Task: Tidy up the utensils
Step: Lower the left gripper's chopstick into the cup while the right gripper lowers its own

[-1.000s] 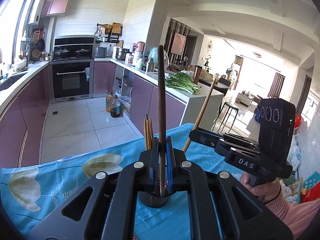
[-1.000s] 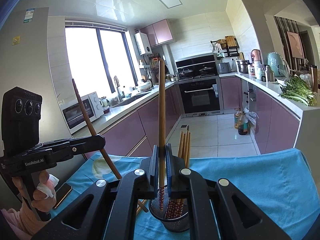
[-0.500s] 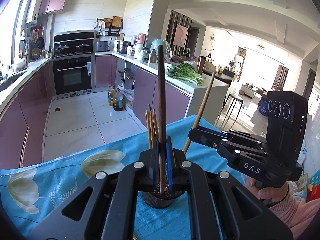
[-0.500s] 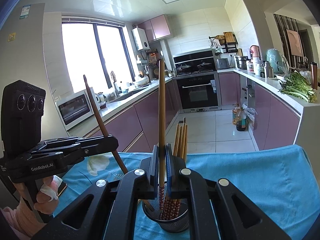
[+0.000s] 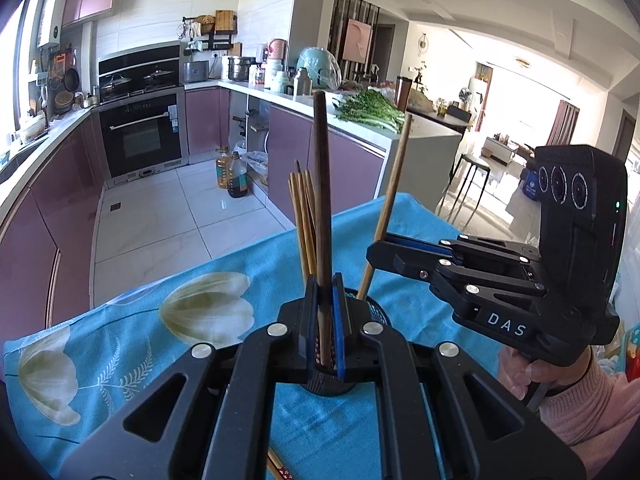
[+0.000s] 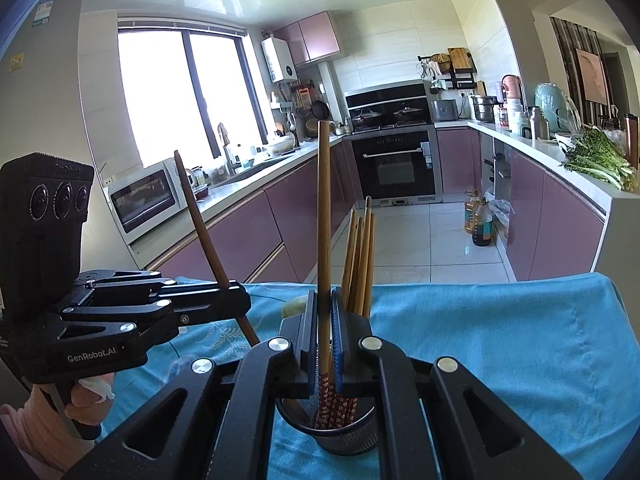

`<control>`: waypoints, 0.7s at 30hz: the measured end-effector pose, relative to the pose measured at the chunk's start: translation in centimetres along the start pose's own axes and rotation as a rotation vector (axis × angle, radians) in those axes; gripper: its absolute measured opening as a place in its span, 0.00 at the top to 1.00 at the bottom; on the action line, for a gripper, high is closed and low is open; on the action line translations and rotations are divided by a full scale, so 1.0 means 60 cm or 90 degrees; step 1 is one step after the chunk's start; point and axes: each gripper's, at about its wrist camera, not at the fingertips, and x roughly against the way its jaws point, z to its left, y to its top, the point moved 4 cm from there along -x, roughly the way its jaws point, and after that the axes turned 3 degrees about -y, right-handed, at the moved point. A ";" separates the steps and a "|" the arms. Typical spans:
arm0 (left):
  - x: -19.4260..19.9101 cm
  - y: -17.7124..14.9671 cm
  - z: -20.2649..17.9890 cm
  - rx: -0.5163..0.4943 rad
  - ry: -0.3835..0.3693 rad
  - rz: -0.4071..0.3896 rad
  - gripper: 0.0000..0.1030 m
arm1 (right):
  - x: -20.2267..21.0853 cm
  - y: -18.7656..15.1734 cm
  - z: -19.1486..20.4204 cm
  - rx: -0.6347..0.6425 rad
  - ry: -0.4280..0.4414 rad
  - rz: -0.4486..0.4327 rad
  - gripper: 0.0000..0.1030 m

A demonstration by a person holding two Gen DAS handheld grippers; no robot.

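In the left wrist view my left gripper is shut on a dark brown chopstick that stands upright, its lower end down inside the black mesh holder. Several light wooden chopsticks stand in that holder. My right gripper is shut on a lighter chopstick, whose red patterned end reaches into the holder. Each view shows the other tool: the right gripper with its slanted chopstick, and the left gripper with its slanted chopstick.
A blue cloth with a pale flower print covers the table. One loose chopstick lies on it at the near edge. Hands in pink sleeves hold the tools. Purple kitchen cabinets and a tiled floor lie beyond the table.
Both grippers have come down toward the holder with their chopsticks, whose lower ends now sit deeper in it. The two tools have drawn a little closer together.
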 end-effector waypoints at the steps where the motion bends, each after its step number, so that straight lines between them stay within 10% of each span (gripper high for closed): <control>1: -0.004 0.000 0.002 0.000 0.001 0.004 0.93 | -0.002 -0.002 -0.001 0.000 0.000 0.004 0.95; 21: -0.068 0.000 0.024 0.000 0.002 0.060 0.92 | -0.048 -0.016 -0.007 -0.009 -0.006 0.056 0.94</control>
